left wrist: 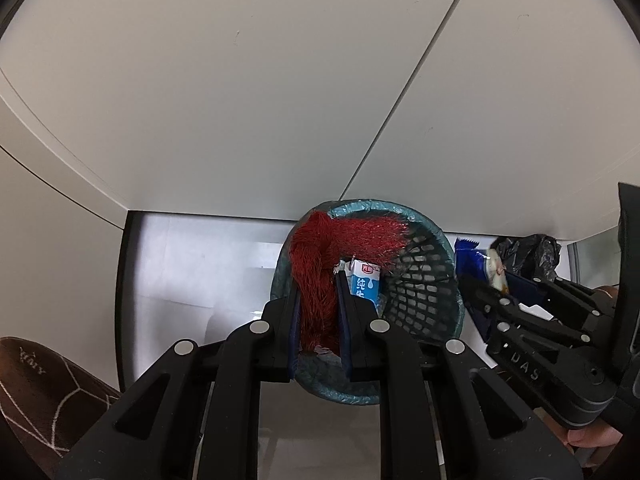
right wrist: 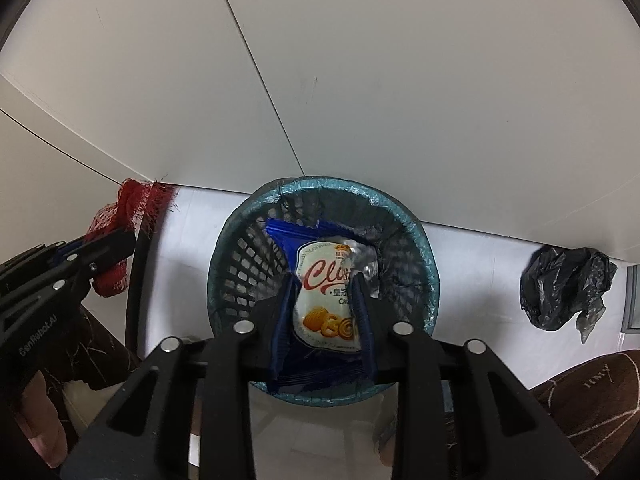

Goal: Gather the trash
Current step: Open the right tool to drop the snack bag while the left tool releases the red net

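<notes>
From the left wrist camera, the left gripper (left wrist: 318,280) points steeply down over a round mesh waste basket (left wrist: 424,300) lined with a teal bag. Its 2 blue-padded jaws are pressed together on a bundle of red mesh netting (left wrist: 320,276), which hangs between them and fans out across the basket's far rim. Just right of the gripper stands a blue and white milk carton (left wrist: 366,284), upright inside the basket. At the right edge the right gripper (left wrist: 486,280) reaches in beside the basket with a blue snack wrapper (left wrist: 476,264) at its tips. Behind it a crumpled black plastic bag (left wrist: 528,254) lies on the white floor. A brown slipper (left wrist: 44,380) shows at lower left.

From the right wrist camera, the right gripper (right wrist: 324,292) hangs straight over the same basket (right wrist: 240,264). The snack wrapper (right wrist: 326,300), white-faced with red lettering and pictured cookies, sits between its jaws; whether the pads press on it or have let go I cannot tell. At left, the left gripper (right wrist: 116,246) pinches the red netting (right wrist: 132,208) outside the basket's rim. The black bag (right wrist: 564,284) lies well apart at right, on the floor by the white wall.
</notes>
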`<state>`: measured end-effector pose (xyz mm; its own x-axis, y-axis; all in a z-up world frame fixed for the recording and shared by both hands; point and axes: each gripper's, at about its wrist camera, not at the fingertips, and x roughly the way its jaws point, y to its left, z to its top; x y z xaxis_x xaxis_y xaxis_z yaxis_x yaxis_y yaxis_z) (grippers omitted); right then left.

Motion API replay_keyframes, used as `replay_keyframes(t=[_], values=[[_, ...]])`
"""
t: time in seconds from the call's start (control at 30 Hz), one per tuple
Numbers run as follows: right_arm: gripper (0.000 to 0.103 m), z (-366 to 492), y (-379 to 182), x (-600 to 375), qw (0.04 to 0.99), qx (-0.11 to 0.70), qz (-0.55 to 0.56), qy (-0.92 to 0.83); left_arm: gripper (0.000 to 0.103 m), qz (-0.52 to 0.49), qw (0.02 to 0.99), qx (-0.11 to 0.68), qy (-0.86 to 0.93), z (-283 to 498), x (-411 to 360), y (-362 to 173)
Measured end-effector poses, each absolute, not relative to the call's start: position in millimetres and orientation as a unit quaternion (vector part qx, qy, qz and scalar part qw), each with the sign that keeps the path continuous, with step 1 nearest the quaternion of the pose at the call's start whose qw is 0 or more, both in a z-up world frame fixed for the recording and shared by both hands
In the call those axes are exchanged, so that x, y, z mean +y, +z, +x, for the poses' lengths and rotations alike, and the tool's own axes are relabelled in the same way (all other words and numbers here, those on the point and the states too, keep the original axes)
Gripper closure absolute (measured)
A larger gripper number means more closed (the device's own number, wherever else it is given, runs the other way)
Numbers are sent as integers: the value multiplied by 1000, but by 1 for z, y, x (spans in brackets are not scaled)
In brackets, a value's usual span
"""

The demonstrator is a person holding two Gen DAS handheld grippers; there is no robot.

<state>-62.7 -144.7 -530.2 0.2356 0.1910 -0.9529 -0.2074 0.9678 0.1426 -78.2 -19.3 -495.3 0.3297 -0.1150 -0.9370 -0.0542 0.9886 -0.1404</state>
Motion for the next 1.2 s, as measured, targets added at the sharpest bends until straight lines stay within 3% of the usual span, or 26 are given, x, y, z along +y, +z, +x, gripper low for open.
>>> replay_keyframes(t=[0.7,1.2], values=[[15,-66,-517,-155,810,577,-29,96,88,-87,809,581,-19,-79,-12,-499],[13,-57,-494,-195,831,555,-3,36,88,-76,780,618,-55,-63,-42,-535]])
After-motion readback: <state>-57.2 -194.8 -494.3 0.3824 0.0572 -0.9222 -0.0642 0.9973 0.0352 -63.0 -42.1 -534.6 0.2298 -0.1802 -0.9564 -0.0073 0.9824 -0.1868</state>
